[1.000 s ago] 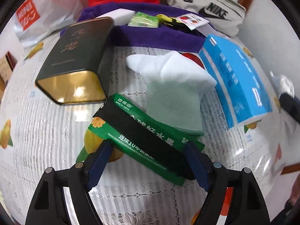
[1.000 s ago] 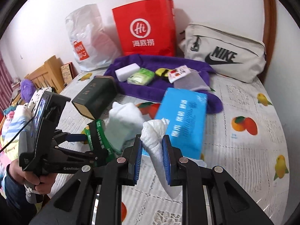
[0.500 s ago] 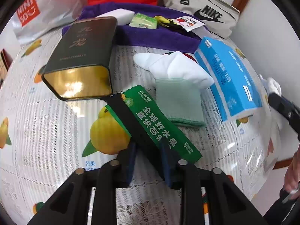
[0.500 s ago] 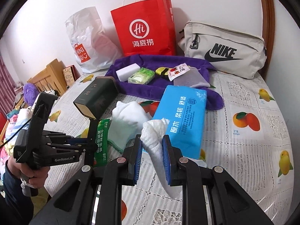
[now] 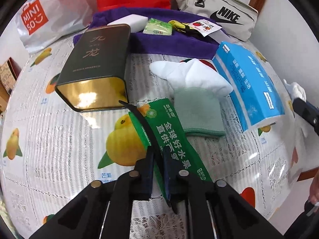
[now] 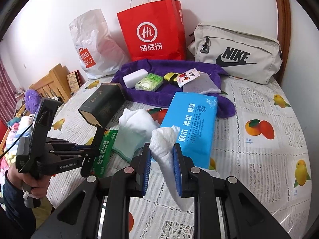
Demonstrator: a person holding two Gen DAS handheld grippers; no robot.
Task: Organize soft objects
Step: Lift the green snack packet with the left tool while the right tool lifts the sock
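Left gripper (image 5: 158, 157), jaws just closed, pinches the green packet (image 5: 171, 131), whose length runs away toward the tin (image 5: 95, 69); right gripper (image 6: 161, 159) clamps a white cloth (image 6: 163, 145).

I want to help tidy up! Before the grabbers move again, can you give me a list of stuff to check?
1. Left gripper pinching the green snack packet: ok, its jaws have just been closing and are now shut on the packet's near end.
2. Right gripper holding the white cloth: ok, clamped between both pads.
3. Packet free of the green-cuffed sock: cannot tell, they sit edge to edge.
4. Packet free of the dark tin: cannot tell, its far corner reaches the tin's gold end.
5. Room on the purple towel for more soft things: ok, its front part is bare.
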